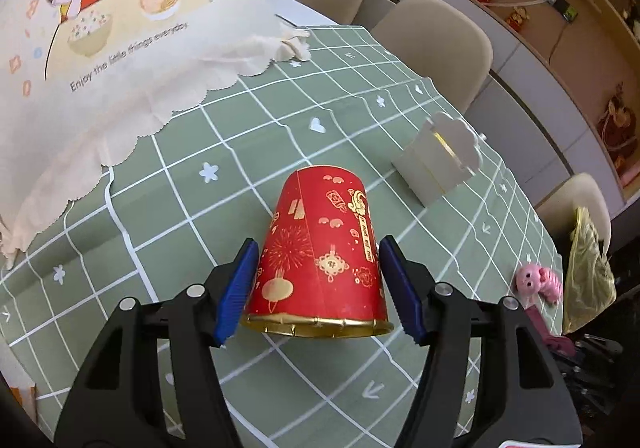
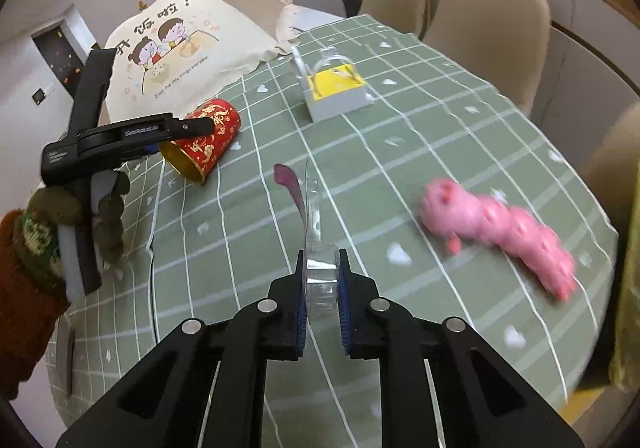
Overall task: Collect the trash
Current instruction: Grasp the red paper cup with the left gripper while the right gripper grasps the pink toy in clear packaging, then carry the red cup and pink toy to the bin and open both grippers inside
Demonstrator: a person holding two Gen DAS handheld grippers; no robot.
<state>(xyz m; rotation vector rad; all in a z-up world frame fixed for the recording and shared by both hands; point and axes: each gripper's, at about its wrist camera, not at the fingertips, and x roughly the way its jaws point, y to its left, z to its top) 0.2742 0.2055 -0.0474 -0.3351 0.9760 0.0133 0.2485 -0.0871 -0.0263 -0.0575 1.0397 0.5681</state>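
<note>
A red paper cup (image 1: 324, 256) with gold patterns sits between the blue pads of my left gripper (image 1: 318, 284), which press on its sides. In the right wrist view the red paper cup (image 2: 208, 139) hangs tilted just above the green chequered tablecloth (image 2: 400, 167), gold mouth towards the lower left, with the left gripper (image 2: 188, 127) on it. My right gripper (image 2: 322, 268) is shut on a crushed clear plastic container (image 2: 318, 280) with a dark purple flap (image 2: 290, 185) sticking out ahead.
A white holder (image 2: 338, 95) with a yellow inside stands mid-table. A pink toy (image 2: 500, 232) lies to the right. A cream cartoon-printed cloth cover (image 1: 100, 47) fills the far left. Beige chairs (image 1: 440, 43) line the far side. A gold bag (image 1: 588, 280) hangs at the right edge.
</note>
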